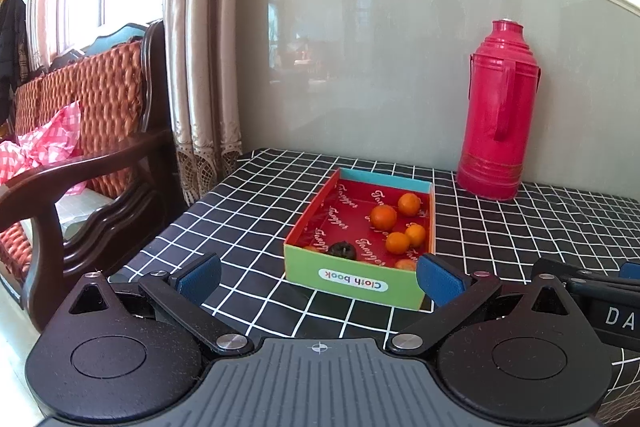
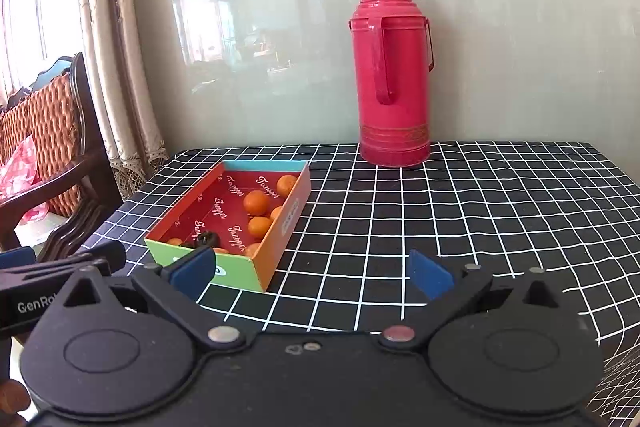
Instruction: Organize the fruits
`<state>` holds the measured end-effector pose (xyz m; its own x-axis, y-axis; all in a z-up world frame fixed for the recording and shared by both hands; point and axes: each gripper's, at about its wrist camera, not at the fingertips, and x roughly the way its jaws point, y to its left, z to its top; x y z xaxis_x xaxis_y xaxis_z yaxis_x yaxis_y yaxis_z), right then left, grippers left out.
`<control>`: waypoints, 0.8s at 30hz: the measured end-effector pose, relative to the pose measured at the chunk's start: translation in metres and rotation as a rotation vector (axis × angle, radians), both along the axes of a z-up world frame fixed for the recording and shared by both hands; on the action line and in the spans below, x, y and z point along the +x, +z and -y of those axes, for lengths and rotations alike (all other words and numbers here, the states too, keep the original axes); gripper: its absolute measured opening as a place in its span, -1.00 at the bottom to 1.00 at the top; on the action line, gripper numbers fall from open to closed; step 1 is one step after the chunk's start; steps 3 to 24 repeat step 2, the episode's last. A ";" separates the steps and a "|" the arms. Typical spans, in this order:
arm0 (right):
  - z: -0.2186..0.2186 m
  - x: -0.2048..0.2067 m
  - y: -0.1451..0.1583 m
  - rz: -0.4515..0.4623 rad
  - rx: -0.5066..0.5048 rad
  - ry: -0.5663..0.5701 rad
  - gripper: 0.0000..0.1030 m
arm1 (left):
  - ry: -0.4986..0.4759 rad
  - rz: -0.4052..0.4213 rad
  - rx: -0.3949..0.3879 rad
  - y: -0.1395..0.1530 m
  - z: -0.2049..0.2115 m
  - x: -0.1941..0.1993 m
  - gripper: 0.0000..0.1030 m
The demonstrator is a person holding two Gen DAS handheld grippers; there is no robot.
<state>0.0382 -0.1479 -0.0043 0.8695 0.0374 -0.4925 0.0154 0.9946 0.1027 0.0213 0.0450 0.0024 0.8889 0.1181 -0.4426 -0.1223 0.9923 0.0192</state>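
A shallow cardboard box (image 1: 352,283) with a red inside and a green "Cloth book" front wall sits on the black checked tablecloth. Several small oranges (image 1: 383,217) lie in it along its right side, and a dark shrivelled fruit (image 1: 342,250) rests near the front wall. In the right wrist view the same box (image 2: 288,223) lies left of centre, with the oranges (image 2: 256,203) and the dark fruit (image 2: 206,239) inside. My left gripper (image 1: 318,281) is open just in front of the box, nothing between its blue pads. My right gripper (image 2: 312,275) is open, empty, by the box's front right corner.
A tall red thermos flask (image 1: 500,107) (image 2: 394,75) stands against the grey wall behind the box. The tablecloth (image 2: 480,219) stretches bare to the right. A wooden armchair (image 1: 80,163) with an orange cushion and pink checked cloth stands left of the table, beside curtains (image 1: 200,67).
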 end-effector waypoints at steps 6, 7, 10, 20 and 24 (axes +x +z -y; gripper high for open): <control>-0.001 0.000 0.001 0.005 -0.003 0.002 0.89 | -0.004 -0.001 -0.010 0.000 -0.002 0.001 0.99; -0.001 0.000 0.001 0.005 -0.003 0.002 0.89 | -0.004 -0.001 -0.010 0.000 -0.002 0.001 0.99; -0.001 0.000 0.001 0.005 -0.003 0.002 0.89 | -0.004 -0.001 -0.010 0.000 -0.002 0.001 0.99; -0.001 0.000 0.001 0.005 -0.003 0.002 0.89 | -0.004 -0.001 -0.010 0.000 -0.002 0.001 0.99; -0.001 0.000 0.001 0.005 -0.003 0.002 0.89 | -0.004 -0.001 -0.010 0.000 -0.002 0.001 0.99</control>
